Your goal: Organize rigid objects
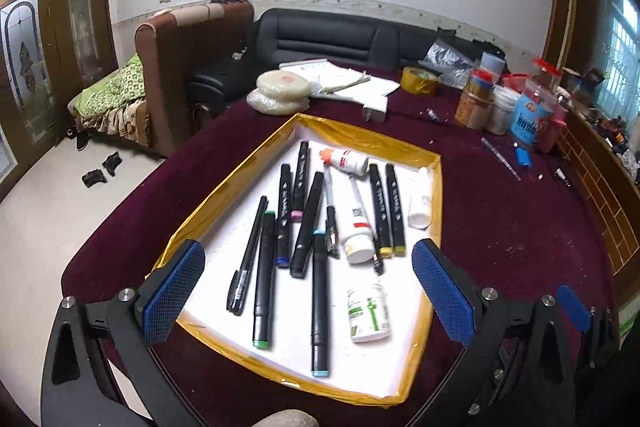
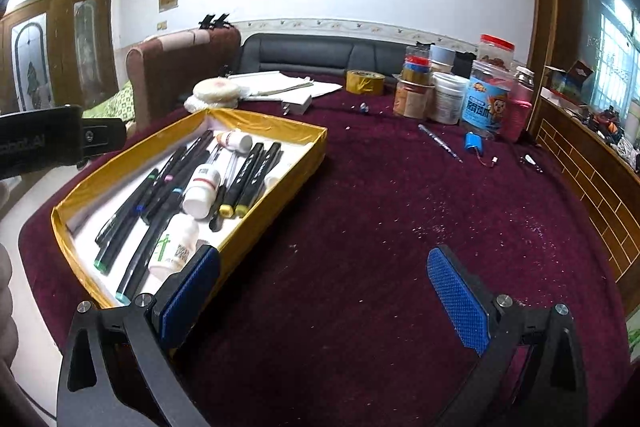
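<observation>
A shallow white tray with a gold-taped rim lies on the maroon tablecloth. It holds several black markers, a black pen and three small white bottles. My left gripper hovers wide open over the near end of the tray, nothing between its blue pads. My right gripper is wide open over bare cloth to the right of the tray, its left pad in front of the tray's near corner. The right gripper's tip shows beside the left one.
Jars and tubs stand at the far right, with a yellow tape roll, papers, a white charger, round white packs, a pen and a small blue battery. A sofa sits behind the table.
</observation>
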{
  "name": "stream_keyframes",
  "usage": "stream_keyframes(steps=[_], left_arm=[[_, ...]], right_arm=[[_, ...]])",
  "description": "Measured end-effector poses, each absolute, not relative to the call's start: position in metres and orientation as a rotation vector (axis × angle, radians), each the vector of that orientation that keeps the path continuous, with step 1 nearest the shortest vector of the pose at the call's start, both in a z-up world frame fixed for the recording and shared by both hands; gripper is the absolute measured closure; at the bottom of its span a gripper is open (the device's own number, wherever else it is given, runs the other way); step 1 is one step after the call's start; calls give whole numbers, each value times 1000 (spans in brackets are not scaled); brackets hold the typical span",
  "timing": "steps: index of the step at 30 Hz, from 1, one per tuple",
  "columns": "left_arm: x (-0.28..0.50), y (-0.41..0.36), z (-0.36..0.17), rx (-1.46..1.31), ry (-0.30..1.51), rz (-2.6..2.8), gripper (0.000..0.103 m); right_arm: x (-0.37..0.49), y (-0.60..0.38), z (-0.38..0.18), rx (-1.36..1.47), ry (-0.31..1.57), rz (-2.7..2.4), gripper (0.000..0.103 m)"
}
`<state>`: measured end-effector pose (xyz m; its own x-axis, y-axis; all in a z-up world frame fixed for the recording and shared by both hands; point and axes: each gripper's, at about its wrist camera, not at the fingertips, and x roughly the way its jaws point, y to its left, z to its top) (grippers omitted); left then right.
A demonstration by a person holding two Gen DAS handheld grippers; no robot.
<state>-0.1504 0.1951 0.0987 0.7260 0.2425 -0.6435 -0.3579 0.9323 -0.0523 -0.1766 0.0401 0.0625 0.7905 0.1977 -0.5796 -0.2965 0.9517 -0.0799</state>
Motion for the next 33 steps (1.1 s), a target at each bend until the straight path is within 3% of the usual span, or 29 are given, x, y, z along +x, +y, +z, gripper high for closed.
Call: stream_keyframes(steps=[33], left_arm=[[-133,231,66,-250,796,336,0]], right_arm=[[-166,67,47,-254,676,238,1]])
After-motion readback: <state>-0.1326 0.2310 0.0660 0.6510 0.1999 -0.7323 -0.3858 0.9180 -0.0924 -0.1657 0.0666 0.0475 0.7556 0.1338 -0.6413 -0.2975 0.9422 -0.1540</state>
